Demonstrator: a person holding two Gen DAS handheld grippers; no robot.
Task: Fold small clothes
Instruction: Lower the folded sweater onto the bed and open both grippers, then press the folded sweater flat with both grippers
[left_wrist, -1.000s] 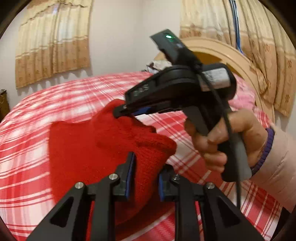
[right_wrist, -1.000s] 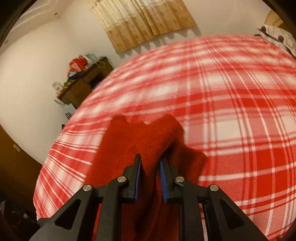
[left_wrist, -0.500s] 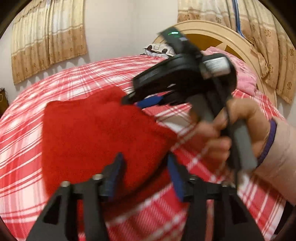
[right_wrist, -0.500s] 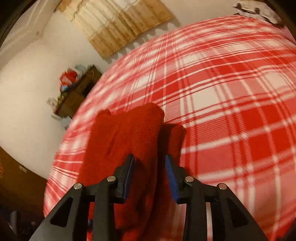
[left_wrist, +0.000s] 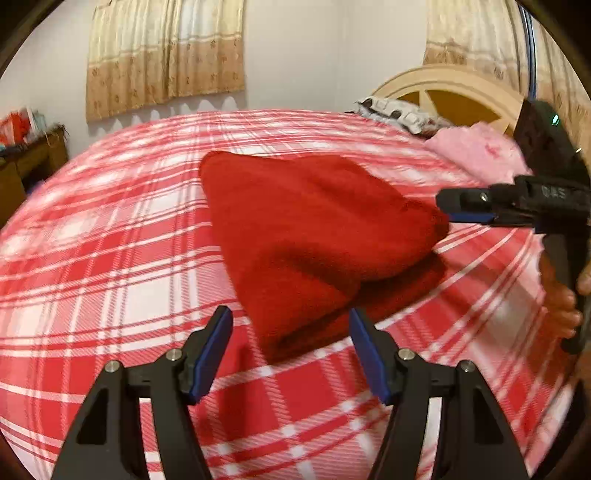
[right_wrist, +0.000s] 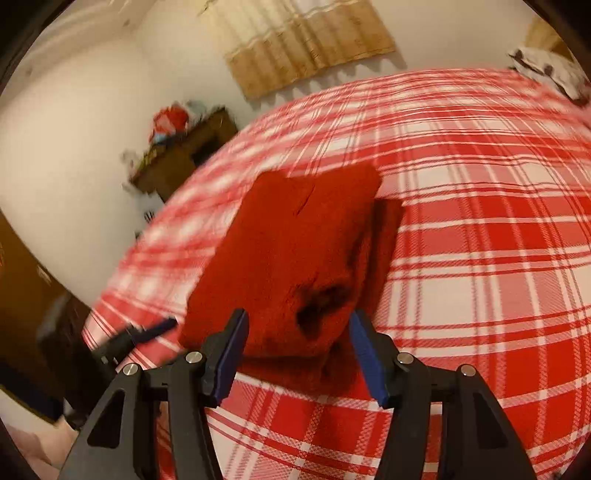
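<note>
Bed (left_wrist: 122, 236) with red-and-white plaid cover, filling most of both views. Pale wooden headboard (left_wrist: 443, 79), arched, at the far right end in the left wrist view.

Directly on the cover:
- Red knitted garment (left_wrist: 314, 236), folded over on itself, upper layer stacked on a lower one whose edge shows along its near and right sides; lies near the middle of the bed.
- Pink fabric (left_wrist: 476, 151) at the head end, below the headboard.
- White patterned cloth (left_wrist: 395, 112), crumpled, beside the pink fabric at the far edge.
</note>
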